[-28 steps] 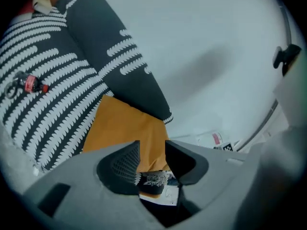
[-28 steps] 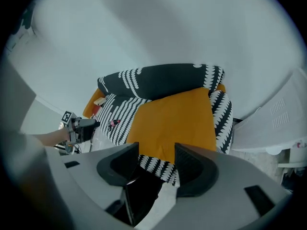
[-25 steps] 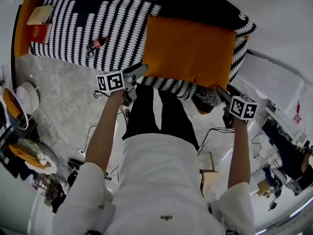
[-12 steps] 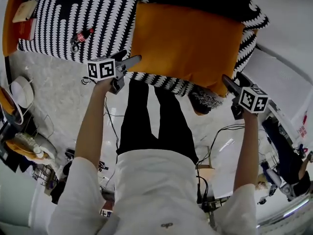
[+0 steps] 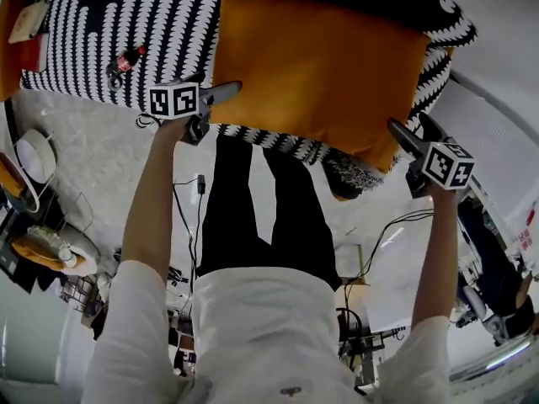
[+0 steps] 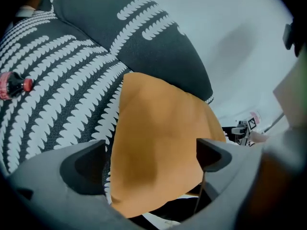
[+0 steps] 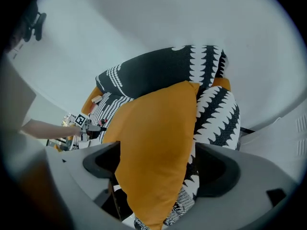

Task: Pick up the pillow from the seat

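The orange pillow lies flat on the seat, which is black with white leaf shapes. In the head view its long side runs from left to right, along the front edge of the seat. Its short side points away from me, toward the dark back of the seat. The near right corner sticks out a little past the front edge. My left claw is at the near left corner of the pillow and my right claw is at the near right corner. Both claws have just been opening, and their jaws now stand wide apart. In the left gripper view, the pillow shows between the jaws of the left claw, but the pads do not press on it. In the right gripper view, the edge of the pillow sits between the jaws of the right claw, and again nothing squeezes it. A small bottle with a red label lies on the seat, well to the left of the pillow. The floor is pale grey with wires on it. A plain white wall stands behind the seat. My legs are in black, close to the front of the seat.
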